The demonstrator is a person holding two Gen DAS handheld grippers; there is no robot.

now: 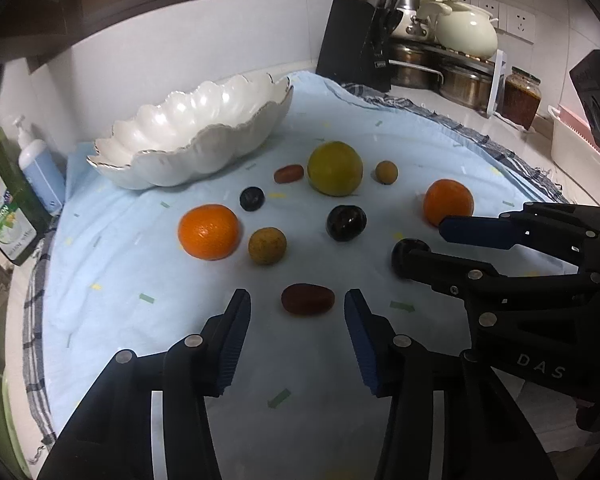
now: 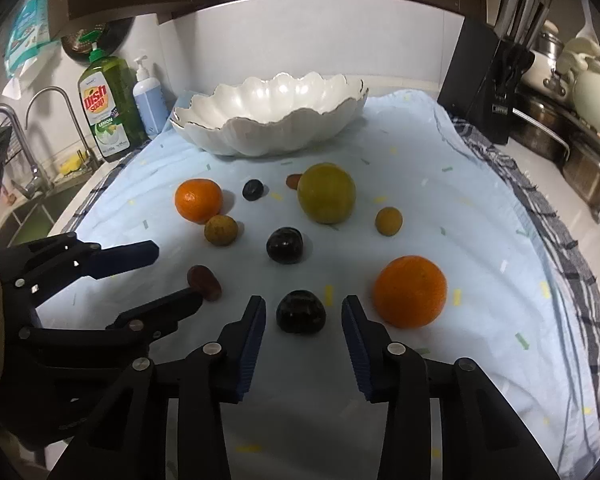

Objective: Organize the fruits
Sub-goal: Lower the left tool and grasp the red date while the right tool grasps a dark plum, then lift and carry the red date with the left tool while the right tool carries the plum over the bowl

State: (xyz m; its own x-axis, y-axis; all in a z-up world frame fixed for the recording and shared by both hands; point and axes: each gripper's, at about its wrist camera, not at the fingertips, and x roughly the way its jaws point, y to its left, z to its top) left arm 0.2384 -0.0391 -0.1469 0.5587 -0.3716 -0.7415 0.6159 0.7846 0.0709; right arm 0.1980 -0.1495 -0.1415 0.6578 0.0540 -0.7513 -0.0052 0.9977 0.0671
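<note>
I judge the job barely started: every fruit I can see lies loose on the pale blue cloth [image 2: 480,240], and the scalloped white bowl [image 2: 268,120] at the back of it looks empty from both wrist views, though I cannot see the very bottom of it. My left gripper [image 1: 298,336] is spread wide with nothing between its pads, lined up on the reddish oblong fruit [image 1: 307,299] that lies just ahead of its fingertips. My right gripper [image 2: 304,340] is likewise spread and carrying nothing, with a dark plum [image 2: 301,312] sitting between its tips but not touched as far as I can tell. Left to move are that pair plus two oranges [image 2: 409,291] [image 2: 198,201], the big yellow-green fruit [image 2: 326,193], two small tan round fruits [image 2: 220,230] [image 2: 389,221], another dark plum [image 2: 285,245], a smaller dark one [image 2: 253,190] and a second small reddish fruit [image 1: 288,173] near the bowl. All of them are well apart from the bowl, so I take it that nothing has gone in yet.
</note>
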